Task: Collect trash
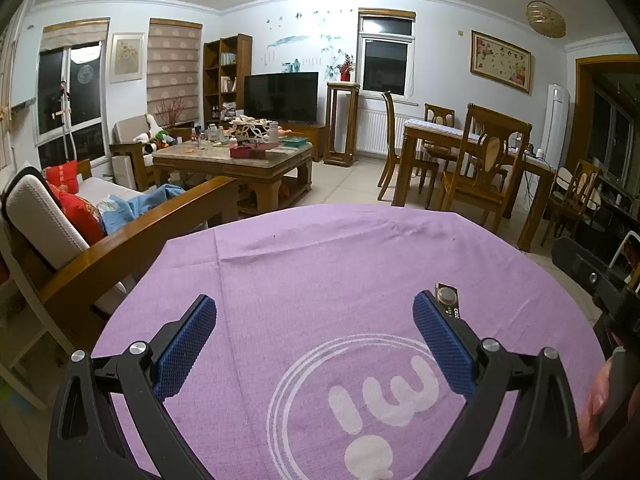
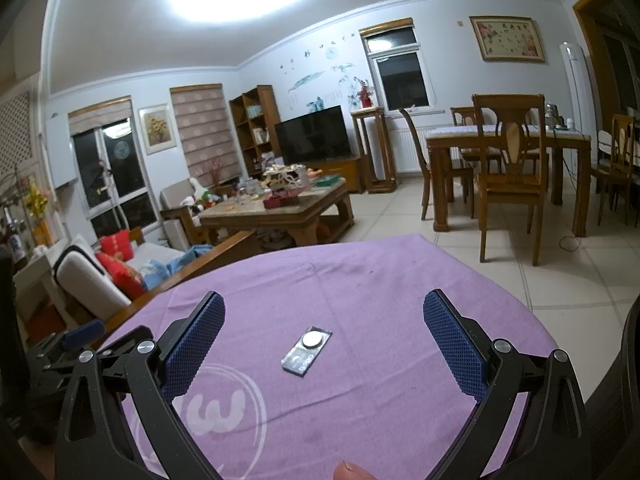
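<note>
Living rm at night, ceiling light on. Round table under a purple cloth (image 2: 360, 280) w/ a white ring logo (image 1: 360, 392). Beyond it: wooden sofa (image 1: 120, 232) at 10 o'clock, cluttered coffee table (image 2: 276, 208) at 11, TV (image 2: 312, 136) at 12, dining table (image 2: 508, 140) and chairs at 1–2 o'clock.

Left gripper (image 1: 314, 336) hangs low over the cloth, jaws released wide, nothing betw. the blue pads. Coin-cell battery pack (image 1: 447, 298) lies flat on the cloth at approx 1 o'clock from it, just beside the right finger's tip; touching or not, can't tell.

Right gripper (image 2: 324, 338) also spread open. In its view the same battery pack (image 2: 307, 350) sits betw. the fingers, near centre, clear of both pads, long axis running 1–7 o'clock.
</note>
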`<state>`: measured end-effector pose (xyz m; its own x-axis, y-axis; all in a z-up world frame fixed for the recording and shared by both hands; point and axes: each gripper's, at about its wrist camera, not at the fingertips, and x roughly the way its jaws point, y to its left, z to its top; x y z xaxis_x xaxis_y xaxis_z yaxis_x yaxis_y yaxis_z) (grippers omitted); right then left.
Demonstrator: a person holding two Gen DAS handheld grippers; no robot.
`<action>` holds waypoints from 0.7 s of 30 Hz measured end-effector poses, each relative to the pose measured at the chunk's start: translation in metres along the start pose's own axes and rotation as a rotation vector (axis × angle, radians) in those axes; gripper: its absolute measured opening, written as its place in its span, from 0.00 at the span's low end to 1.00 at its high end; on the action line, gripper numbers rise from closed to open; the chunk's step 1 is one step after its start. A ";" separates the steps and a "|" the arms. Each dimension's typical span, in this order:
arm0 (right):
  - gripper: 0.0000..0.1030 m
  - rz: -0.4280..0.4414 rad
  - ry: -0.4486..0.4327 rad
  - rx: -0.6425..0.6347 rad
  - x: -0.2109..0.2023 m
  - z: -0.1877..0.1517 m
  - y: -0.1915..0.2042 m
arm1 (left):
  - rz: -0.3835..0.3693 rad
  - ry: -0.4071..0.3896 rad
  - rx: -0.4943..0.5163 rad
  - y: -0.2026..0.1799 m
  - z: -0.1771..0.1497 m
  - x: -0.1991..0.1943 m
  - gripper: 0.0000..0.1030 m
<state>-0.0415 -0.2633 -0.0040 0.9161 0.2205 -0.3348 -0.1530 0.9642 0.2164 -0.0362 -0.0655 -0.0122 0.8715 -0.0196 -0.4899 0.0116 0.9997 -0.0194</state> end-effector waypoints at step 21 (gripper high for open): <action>0.95 0.000 0.001 0.000 -0.001 0.001 0.001 | 0.001 -0.004 0.003 0.000 0.001 0.000 0.95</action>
<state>-0.0421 -0.2623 -0.0020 0.9159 0.2207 -0.3353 -0.1530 0.9642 0.2168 -0.0363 -0.0653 -0.0115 0.8736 -0.0182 -0.4863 0.0118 0.9998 -0.0161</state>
